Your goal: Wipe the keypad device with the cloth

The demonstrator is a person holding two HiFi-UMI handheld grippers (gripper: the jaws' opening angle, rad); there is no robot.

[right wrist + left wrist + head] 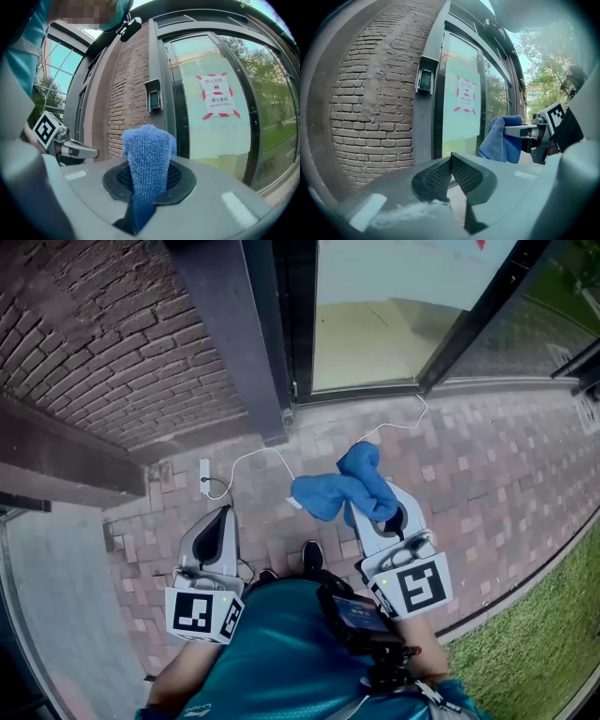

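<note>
The keypad device (425, 80) is a small dark panel fixed high on the grey door frame beside the brick wall; in the right gripper view the keypad device (153, 100) is straight ahead and some way off. My right gripper (370, 507) is shut on a blue cloth (342, 486), which stands up between the jaws as a thick fold (147, 164). My left gripper (225, 514) is shut with nothing in it, its pads (461, 174) meeting at the tips. The left gripper view has the cloth (502, 139) off to the right. Both grippers are short of the keypad.
A brick wall (370, 108) is left of the frame. A glass door carries a red-and-white notice (219, 96). On the paved ground lie a white plug and cable (204, 474). Grass (534, 634) borders the paving at the right.
</note>
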